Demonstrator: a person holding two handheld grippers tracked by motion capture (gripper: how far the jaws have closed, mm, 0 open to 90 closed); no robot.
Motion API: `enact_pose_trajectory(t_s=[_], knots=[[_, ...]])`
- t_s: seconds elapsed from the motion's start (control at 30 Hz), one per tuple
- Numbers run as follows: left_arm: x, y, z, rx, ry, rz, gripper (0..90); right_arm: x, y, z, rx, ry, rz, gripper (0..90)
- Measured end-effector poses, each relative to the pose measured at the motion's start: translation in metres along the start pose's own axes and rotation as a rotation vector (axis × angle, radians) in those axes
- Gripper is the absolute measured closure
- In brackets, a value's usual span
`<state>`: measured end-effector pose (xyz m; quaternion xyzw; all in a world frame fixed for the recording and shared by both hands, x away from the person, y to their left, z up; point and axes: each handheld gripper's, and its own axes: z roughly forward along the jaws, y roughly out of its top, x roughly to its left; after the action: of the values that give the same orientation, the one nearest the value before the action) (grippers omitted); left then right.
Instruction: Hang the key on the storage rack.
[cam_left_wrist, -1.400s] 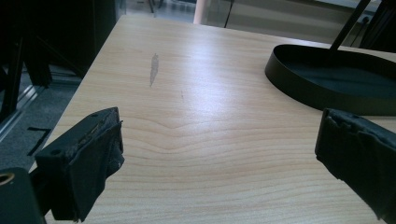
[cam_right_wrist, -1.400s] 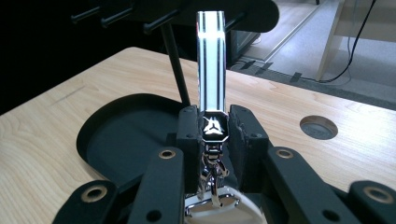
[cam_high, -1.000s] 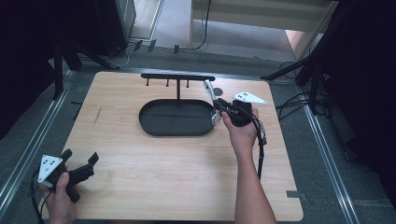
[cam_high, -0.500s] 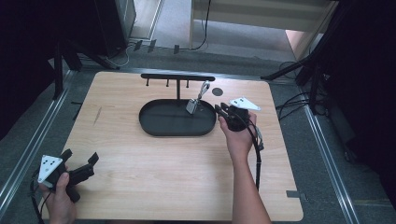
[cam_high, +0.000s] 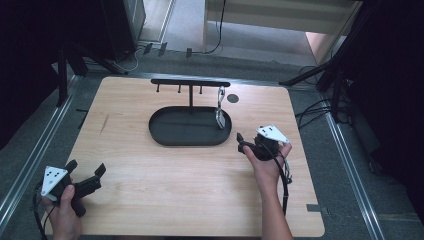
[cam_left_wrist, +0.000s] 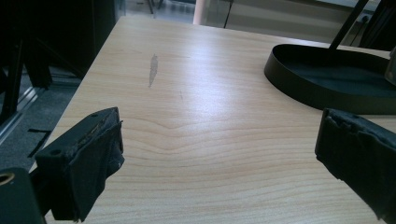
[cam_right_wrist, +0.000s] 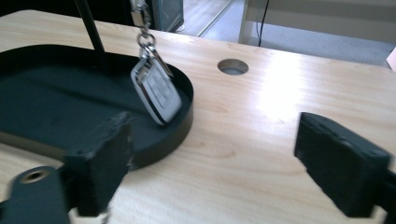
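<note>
- Here, the right gripper is seen with its jaws spread wide and empty, hovering just above the light wooden table.
- Ahead and to their left in the right gripper view, a silver-and-white car key fob hangs on its ring from the black hook rack, long axis near vertical, low over the black oval metal tray.
- The left gripper, equally wide and empty, lies well apart at the near left corner.

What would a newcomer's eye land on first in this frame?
Probably the key fob, hanging from the right end of the black rack over the oval tray at the table's far middle. Next, the right hand-held gripper, open, just right of the tray, and the left hand-held gripper, open at the near-left corner.
</note>
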<state>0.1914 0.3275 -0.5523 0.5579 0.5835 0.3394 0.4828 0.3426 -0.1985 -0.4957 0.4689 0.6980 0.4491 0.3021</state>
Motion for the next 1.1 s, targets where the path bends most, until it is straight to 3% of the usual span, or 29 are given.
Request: enact_pose_trajectory(t_s=[0.03, 0.1, 0.67, 1.1], knots=[[0.0, 0.0, 0.0, 0.0, 0.001, 0.0, 1.4, -0.003, -0.003, -0.003, -0.004, 0.008, -0.003, 1.2], [0.0, 0.0, 0.0, -0.002, 0.002, 0.002, 1.3, -0.01, -0.013, -0.013, -0.014, 0.029, 0.002, 0.0], [-0.001, 0.0, 0.0, 0.001, -0.001, 0.008, 1.4, -0.048, -0.059, -0.061, -0.025, -0.011, 0.072, 0.0], [-0.002, 0.0, 0.0, 0.003, -0.003, 0.015, 1.3, -0.072, -0.084, -0.092, -0.03, -0.049, 0.089, 0.0]])
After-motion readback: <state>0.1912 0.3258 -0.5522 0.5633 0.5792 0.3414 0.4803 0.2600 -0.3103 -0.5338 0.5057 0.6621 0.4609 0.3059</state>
